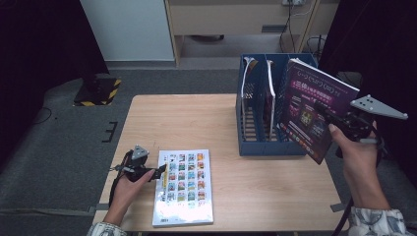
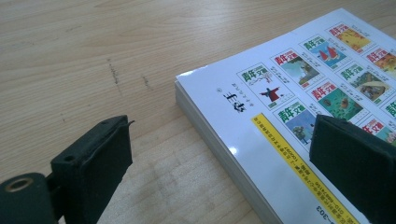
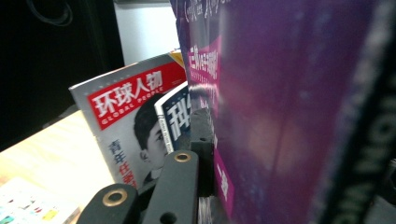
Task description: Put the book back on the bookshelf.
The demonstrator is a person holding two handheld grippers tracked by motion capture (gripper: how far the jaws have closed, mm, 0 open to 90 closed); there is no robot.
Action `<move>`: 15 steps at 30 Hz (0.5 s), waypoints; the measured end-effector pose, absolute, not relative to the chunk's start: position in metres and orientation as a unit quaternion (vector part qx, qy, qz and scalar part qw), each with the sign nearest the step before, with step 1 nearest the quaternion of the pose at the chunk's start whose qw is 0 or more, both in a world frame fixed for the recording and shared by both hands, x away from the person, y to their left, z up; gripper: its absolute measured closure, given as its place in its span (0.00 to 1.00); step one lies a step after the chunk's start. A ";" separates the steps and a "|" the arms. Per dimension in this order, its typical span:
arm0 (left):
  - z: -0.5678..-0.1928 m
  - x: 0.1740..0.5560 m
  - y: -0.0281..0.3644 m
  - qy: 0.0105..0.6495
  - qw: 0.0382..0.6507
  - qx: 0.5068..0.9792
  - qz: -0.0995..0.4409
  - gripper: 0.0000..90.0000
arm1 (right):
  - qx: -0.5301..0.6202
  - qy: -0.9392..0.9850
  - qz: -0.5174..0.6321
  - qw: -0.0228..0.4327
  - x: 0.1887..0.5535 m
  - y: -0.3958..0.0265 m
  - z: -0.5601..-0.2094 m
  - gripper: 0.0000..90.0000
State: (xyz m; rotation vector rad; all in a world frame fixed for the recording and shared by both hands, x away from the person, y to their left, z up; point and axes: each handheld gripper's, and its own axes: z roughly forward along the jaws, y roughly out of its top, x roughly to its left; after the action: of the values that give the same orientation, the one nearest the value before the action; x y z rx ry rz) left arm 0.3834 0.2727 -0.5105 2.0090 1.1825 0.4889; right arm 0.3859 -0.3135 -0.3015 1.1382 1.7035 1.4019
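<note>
Purple magazine (image 1: 312, 105) is clamped in my right tool (image 1: 328, 114), jaws pinched nearly shut on its lower right edge. I've got it up off the table (image 1: 196, 118), right in front of the blue file holder (image 1: 255, 110), just beside its right-hand slot. It's standing on edge with a lean: the long axis runs up and down, the top corner tips away toward the far side of the room, and the cover faces left toward me. In the right gripper view the purple cover (image 3: 289, 116) sits right against the jaw, and behind it I can see two other magazines already upright in the holder, a red-banner one (image 3: 126, 116) and a blue one (image 3: 175, 116).

My left tool (image 1: 160, 172) is down low at the near-left part of the table with its jaws wide apart and nothing gripped. One jaw hangs over the left edge of the white magazine (image 1: 184, 187), the other over bare wood. That white one lies flat, long axis running near to far, cover full of little colour thumbnails (image 2: 327, 79).
</note>
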 end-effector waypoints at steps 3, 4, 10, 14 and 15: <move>-0.511 0.384 0.273 0.460 0.367 0.786 0.190 0.06 | 0.444 0.647 0.527 0.326 0.398 -0.312 -0.303 0.94; -0.511 0.384 0.273 0.460 0.367 0.786 0.190 0.06 | 0.444 0.647 0.527 0.326 0.398 -0.312 -0.303 0.94; -0.511 0.384 0.273 0.462 0.370 0.784 0.189 0.06 | 0.459 0.643 0.516 0.330 0.416 -0.307 -0.307 0.94; -0.511 0.384 0.273 0.461 0.370 0.784 0.189 0.06 | 0.468 0.636 0.516 0.332 0.427 -0.304 -0.308 0.94; -0.511 0.384 0.273 0.461 0.370 0.784 0.189 0.06 | 0.473 0.633 0.516 0.332 0.433 -0.302 -0.309 0.94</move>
State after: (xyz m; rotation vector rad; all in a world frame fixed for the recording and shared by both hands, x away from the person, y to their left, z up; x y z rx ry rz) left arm 0.3835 0.2727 -0.5105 2.0115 1.1831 0.4848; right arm 0.4328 -0.3020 -0.3090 1.2354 1.6526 1.3470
